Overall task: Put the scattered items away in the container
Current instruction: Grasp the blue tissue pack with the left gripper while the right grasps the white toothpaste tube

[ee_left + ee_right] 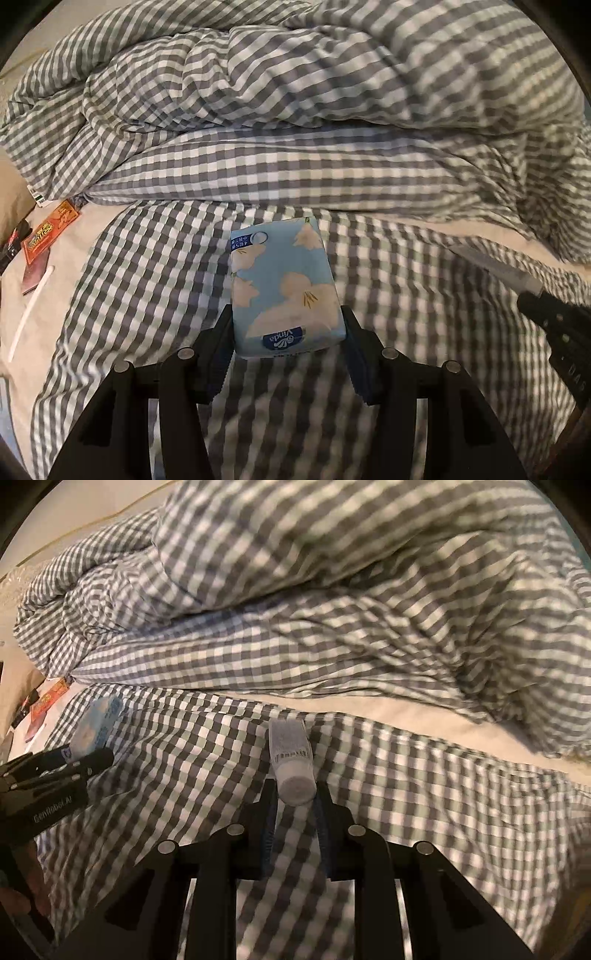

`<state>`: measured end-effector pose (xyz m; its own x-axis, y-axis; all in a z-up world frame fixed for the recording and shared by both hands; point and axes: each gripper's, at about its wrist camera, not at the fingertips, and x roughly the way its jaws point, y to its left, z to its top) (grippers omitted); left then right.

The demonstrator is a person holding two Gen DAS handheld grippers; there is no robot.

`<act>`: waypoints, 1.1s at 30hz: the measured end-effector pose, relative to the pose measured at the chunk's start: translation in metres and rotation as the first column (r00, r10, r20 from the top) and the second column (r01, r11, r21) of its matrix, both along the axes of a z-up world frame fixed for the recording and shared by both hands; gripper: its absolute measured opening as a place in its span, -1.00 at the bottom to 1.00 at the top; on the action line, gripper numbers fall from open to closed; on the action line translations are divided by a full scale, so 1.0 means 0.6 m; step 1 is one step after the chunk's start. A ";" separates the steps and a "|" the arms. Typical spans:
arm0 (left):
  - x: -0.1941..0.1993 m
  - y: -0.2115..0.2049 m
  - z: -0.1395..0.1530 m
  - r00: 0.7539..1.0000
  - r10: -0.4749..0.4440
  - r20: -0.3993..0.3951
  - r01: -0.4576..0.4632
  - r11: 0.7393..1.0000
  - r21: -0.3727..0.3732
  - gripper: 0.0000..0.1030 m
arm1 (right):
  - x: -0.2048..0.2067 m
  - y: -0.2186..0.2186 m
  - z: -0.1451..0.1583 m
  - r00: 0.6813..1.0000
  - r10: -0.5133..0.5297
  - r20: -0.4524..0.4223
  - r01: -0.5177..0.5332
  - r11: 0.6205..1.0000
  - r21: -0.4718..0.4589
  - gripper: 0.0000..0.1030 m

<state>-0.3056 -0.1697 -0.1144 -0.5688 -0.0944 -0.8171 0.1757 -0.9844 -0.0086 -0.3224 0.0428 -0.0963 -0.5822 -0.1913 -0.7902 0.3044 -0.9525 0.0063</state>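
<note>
A light blue tissue pack (284, 288) with a cream flower print sits lengthwise between the pads of my left gripper (286, 321), which is shut on it and holds it above the checked bedsheet (147, 266). My right gripper (295, 790) is shut on a small grey-white bottle (291, 760) with a barcode label, its round end facing the camera. The right wrist view shows the left gripper (55, 771) with the tissue pack (94, 727) at the far left. In the left wrist view, the right gripper (554, 321) and its bottle (495, 269) are at the right edge. No container is in view.
A bunched grey-and-white checked duvet (295, 92) fills the back of the bed. At the left edge, on bare cream sheet, lie red snack packets (48, 236), a dark packet (35, 277) and a white stick (31, 310).
</note>
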 end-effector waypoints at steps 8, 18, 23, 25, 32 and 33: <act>0.083 0.003 0.063 0.999 -0.028 -0.020 0.028 0.999 0.022 0.07 | 0.083 0.024 0.086 0.998 -0.016 -0.054 0.016 1.000 0.001 -0.71; 0.194 0.052 0.184 0.992 -0.082 -0.097 0.084 0.996 0.017 0.07 | 0.210 0.074 0.183 0.997 -0.009 -0.072 0.005 0.998 -0.058 -0.98; 0.237 0.065 0.198 0.991 -0.085 -0.101 0.088 0.996 0.020 0.07 | 0.224 0.092 0.137 1.000 0.007 -0.003 -0.007 0.997 -0.071 0.36; 0.251 0.068 0.197 0.992 -0.088 -0.093 0.090 0.996 0.022 0.07 | 0.206 0.094 0.095 0.996 0.016 0.085 -0.007 0.995 -0.102 0.33; 0.279 0.063 0.194 0.994 -0.081 -0.074 0.082 0.997 0.015 0.07 | 0.134 0.059 -0.028 0.965 -0.010 0.261 0.024 0.998 -0.051 -0.03; 0.279 0.061 0.192 0.994 -0.081 -0.070 0.082 0.997 0.014 0.07 | 0.129 0.054 -0.037 0.963 -0.017 0.269 0.029 0.999 -0.041 -0.04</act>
<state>-0.1383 -0.1329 0.0009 -0.6294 -0.0322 -0.7765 0.0937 -0.9950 -0.0347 -0.2453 0.0749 -0.1182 -0.3545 -0.2182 -0.9092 0.2640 -0.9562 0.1266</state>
